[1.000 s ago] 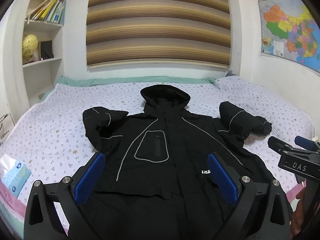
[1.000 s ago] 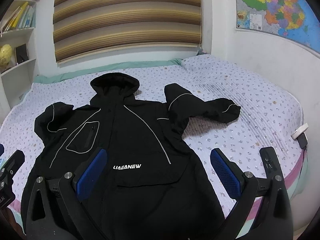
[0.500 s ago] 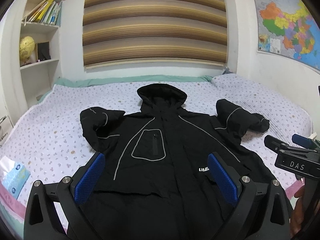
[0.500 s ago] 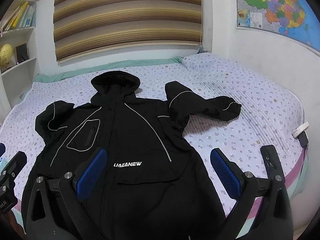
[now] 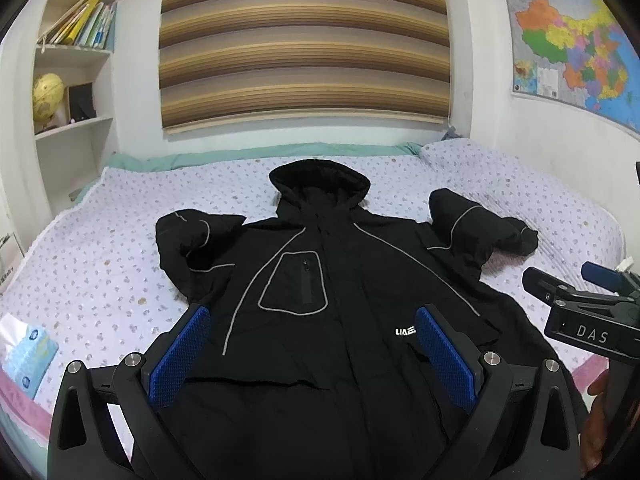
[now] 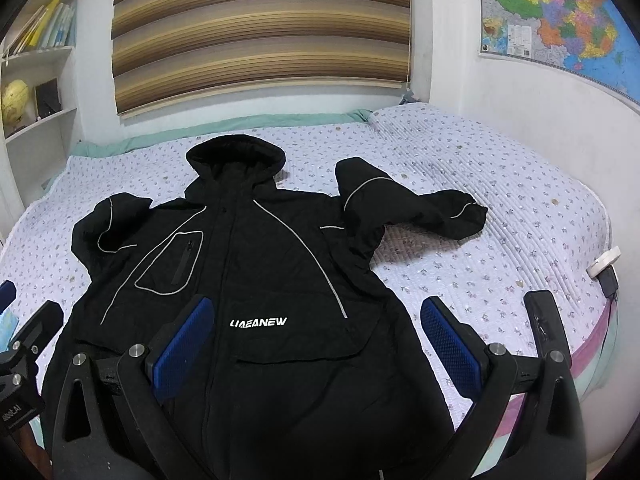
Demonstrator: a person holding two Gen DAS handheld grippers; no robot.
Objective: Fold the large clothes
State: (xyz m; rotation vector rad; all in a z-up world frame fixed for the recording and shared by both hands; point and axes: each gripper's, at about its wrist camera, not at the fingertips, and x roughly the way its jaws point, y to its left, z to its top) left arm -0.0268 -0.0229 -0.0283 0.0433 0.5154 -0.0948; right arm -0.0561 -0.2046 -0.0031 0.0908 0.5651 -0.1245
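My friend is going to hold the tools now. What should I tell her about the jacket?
Left tool: open, holding nothing, above the jacket's lower front.
Right tool: open, holding nothing, above the jacket's lower right part.
Jacket: lies front up on the bed, zipped, hood toward the wall. One sleeve sticks out to the right; the other sleeve is bunched at the left.
Done: the jacket is laid out. No fold shows yet.
Left: fold in both sleeves, then the body. Either sleeve looks like a fair start.
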